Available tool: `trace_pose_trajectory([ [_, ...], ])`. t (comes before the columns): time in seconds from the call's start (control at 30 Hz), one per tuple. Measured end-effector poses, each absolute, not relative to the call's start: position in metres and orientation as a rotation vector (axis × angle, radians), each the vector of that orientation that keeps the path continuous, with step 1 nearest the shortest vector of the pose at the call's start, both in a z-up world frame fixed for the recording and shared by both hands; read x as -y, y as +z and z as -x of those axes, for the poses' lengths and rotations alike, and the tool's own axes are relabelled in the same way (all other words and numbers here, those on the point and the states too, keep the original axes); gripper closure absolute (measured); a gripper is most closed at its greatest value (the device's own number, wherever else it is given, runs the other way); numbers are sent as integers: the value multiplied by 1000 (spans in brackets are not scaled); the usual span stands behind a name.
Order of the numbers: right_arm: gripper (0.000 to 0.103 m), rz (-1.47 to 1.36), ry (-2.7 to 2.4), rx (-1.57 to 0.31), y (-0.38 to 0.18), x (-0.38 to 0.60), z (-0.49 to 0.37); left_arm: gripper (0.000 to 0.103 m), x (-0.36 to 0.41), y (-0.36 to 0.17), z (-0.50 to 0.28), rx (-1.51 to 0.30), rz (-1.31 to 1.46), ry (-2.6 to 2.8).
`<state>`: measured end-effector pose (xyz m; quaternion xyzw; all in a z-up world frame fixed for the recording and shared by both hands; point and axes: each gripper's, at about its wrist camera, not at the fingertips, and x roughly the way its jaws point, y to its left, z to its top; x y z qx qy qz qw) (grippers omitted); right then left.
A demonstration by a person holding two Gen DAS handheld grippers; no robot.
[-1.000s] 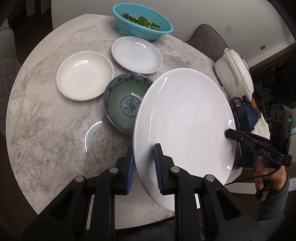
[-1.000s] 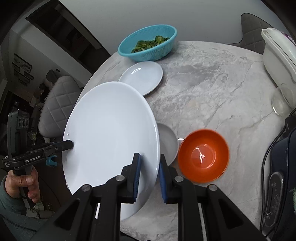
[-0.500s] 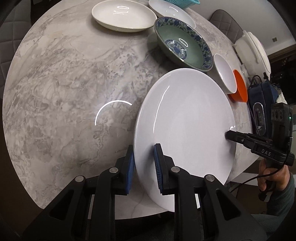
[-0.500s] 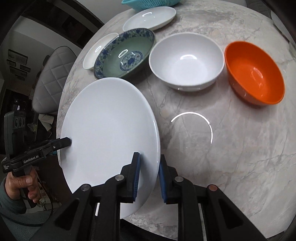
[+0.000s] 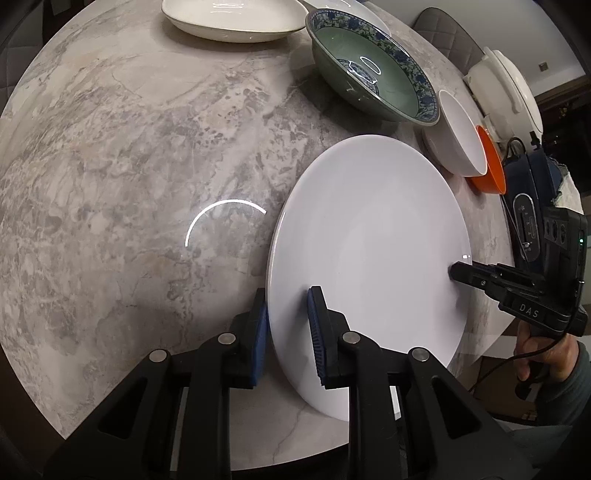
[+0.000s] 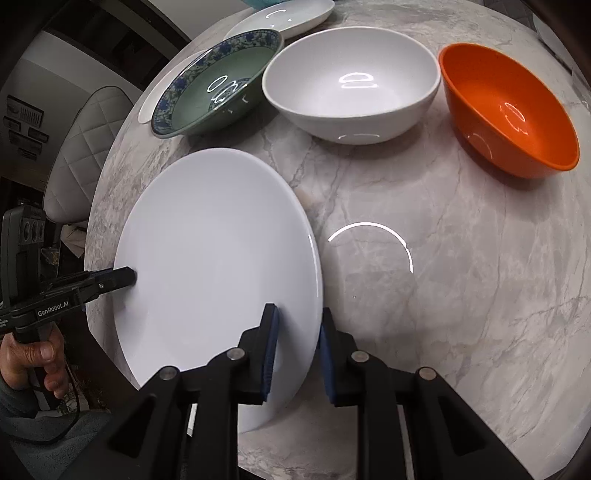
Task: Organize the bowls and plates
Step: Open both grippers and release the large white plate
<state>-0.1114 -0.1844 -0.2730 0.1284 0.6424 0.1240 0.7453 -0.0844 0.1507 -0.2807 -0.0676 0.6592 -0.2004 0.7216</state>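
Note:
A large white plate (image 5: 369, 240) (image 6: 214, 240) hangs tilted just over the near edge of the marble table (image 5: 110, 184) (image 6: 443, 258). My left gripper (image 5: 287, 295) is shut on its left rim and shows in the right wrist view as a black finger (image 6: 131, 275) on the far rim. My right gripper (image 6: 298, 310) has the opposite rim between its blue pads; its jaws are opening slightly while the pads still touch. Its tip (image 5: 452, 271) also shows in the left wrist view.
Behind the plate stand a blue-patterned green bowl (image 6: 218, 88), a white bowl (image 6: 351, 81) and an orange bowl (image 6: 509, 110). Two smaller white plates (image 5: 229, 18) (image 6: 288, 14) lie farther back. A white appliance (image 5: 506, 85) and a dark device (image 5: 528, 221) sit at the right edge.
Both grippers came down and toward the near table edge with the plate held between them. The bowls now look closer. Over the last half second the plate hardly moved.

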Motion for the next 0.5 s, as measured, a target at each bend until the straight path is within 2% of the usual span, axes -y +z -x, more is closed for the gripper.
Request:
trace_pose_trajectory([
  [0.2, 69, -149, 291, -1388, -270, 173, 119, 81, -143, -281, 85, -1438, 145, -455],
  [0.23, 69, -128, 287, -1382, -268, 171, 120, 77, -143, -282, 85, -1443, 153, -451],
  [0.27, 68, -113, 285, -1380, -267, 171, 122, 66, -140, -282, 84, -1442, 170, -444],
  [0.3, 64, -108, 286, -1375, -266, 171, 124, 50, -145, -278, 87, -1431, 196, -437],
  [0.43, 43, -155, 263, -1306, -245, 192, 132, 41, -168, -253, 92, -1320, 349, -401],
  [0.5, 39, -207, 237, -1267, -231, 210, 131, 30, -183, -239, 96, -1258, 458, -365],
])
